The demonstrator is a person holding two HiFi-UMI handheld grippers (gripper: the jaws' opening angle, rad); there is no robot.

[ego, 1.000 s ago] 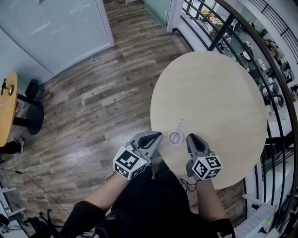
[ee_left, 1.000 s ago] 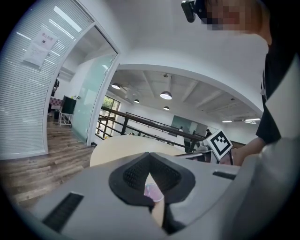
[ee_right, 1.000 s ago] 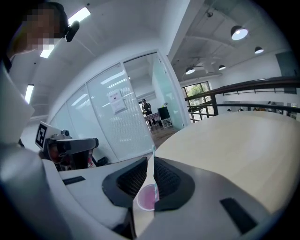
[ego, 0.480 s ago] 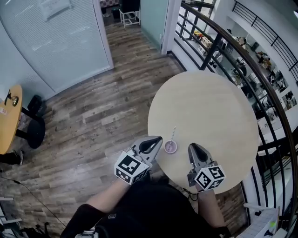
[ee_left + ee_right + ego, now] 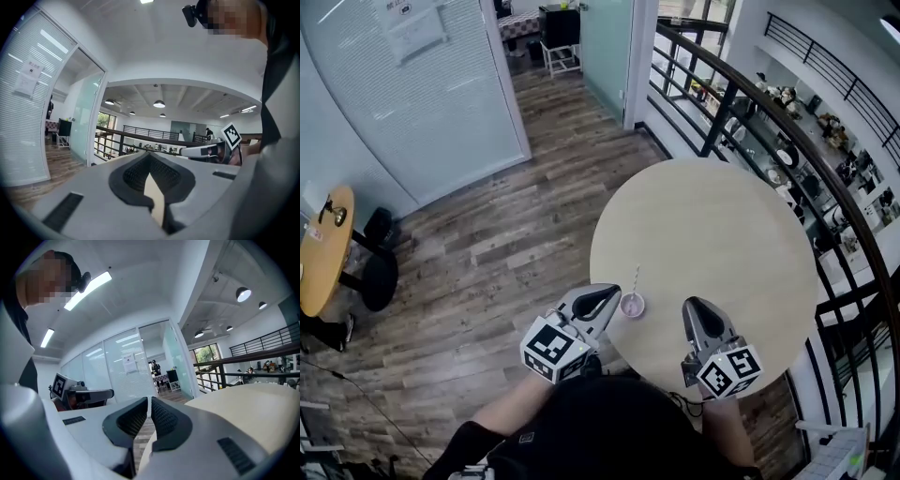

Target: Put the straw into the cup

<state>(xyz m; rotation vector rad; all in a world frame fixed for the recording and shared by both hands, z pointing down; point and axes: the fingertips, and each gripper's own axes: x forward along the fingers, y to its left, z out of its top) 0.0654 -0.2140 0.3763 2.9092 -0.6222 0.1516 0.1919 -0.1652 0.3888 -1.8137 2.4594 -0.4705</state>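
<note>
Both my tongs are together and empty. In the left gripper view the pads meet at the tips, with only pale desk showing through the gap behind them. In the right gripper view the pads are closed to a thin slit with nothing in it.

In the head view the left tongs [image 5: 615,293] point at the cup [image 5: 632,305] from just left of it. The right tongs [image 5: 690,304] hover near its right, low in the frame by the near rim of the desk [image 5: 712,225]. The straw [image 5: 636,279] runs up the frame from the cup's rim. From this steep angle I cannot tell whether its lower end sits inside the cup or lies on the desk against it.

If it lies outside, I judge the pick-up not yet begun. I would need to open one pair, pinch the thin straw, stand it up and lower it into the mouth, steadying the light cup with the other pair.
</note>
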